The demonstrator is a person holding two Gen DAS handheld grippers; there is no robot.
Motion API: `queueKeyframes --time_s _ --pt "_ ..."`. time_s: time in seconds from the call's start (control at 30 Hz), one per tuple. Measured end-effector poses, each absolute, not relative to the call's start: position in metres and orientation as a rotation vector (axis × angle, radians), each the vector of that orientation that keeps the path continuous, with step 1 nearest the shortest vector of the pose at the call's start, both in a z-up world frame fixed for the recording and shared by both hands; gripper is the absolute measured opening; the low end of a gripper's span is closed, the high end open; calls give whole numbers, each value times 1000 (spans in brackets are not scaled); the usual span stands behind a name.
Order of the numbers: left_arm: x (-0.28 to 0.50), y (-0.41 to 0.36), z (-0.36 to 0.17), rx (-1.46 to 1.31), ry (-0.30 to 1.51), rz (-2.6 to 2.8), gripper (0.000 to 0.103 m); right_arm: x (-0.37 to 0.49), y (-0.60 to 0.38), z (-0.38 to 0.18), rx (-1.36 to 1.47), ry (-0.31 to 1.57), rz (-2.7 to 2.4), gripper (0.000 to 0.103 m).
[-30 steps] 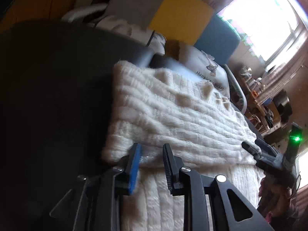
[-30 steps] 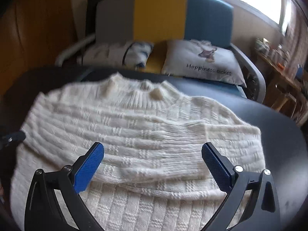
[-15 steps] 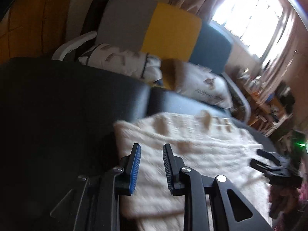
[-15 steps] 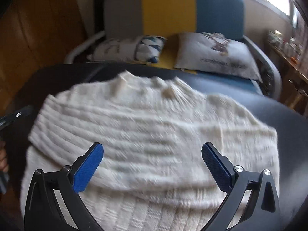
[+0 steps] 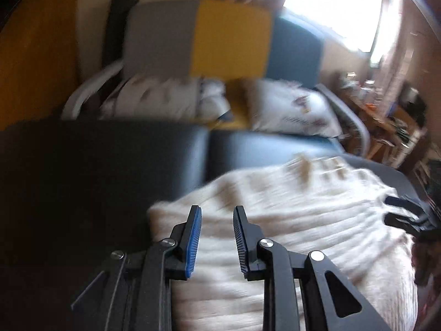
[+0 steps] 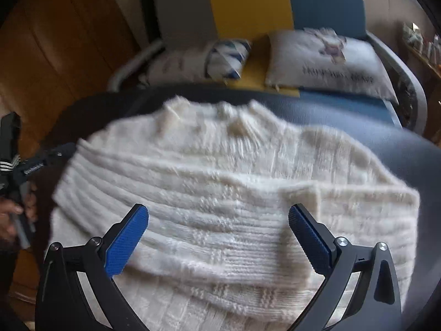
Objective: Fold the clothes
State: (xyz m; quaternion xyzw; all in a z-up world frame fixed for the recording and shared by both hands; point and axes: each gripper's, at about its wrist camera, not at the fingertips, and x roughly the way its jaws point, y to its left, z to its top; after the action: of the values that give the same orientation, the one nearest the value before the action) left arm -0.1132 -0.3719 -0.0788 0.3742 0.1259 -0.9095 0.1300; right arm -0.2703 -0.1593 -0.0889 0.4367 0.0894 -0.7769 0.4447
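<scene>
- One white knit sweater (image 6: 220,198) lies spread on the dark table (image 5: 96,171), its collar toward the colour-blocked chair (image 5: 228,35) and a sleeve already laid across the body; it looks partly folded, with the long lower panel still to bring up.
- Both views have changed since a second ago: the sweater sits lower and farther off in each, and more of the chair and pillows shows, so I judge both tools have drawn back from the cloth.
- The left hand-held gripper (image 5: 216,237) is no longer at the folded edge it straddled; its jaws stand partly apart with nothing between them.
- The right hand-held gripper (image 6: 217,237) hangs over the sweater's middle, jaws spread wide and empty.
- A fresh grasp is probably next.
</scene>
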Motion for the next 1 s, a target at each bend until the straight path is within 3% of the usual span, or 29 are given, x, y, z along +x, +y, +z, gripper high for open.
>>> queueKeyframes --time_s 0.1,0.23,0.53,0.63,0.7,0.83,1.0 --pt "-130 -359 -88 1177 318 -2626 24 -279 -171 -87 1078 222 -1833 103" --pt "-150 -358 -119 1334 339 -2516 24 -297 -188 -117 1203 406 -1928 103" --pt "-125 -354 -95 1175 342 -2640 25 -290 -149 -102 1196 230 -1888 103" --pt "-129 -342 -123 1340 205 -2546 25 -280 -142 -113 1227 290 -1819 103" --pt "-128 -344 -118 1276 227 -2564 25 -276 -141 -116 1231 332 -1838 103" --pt "-99 -348 -96 1168 468 -2632 25 -260 -134 -91 1154 240 -1874 103" --pt "-26 -352 -101 1048 1049 -2637 25 -222 -119 -88 1107 135 -1879 103"
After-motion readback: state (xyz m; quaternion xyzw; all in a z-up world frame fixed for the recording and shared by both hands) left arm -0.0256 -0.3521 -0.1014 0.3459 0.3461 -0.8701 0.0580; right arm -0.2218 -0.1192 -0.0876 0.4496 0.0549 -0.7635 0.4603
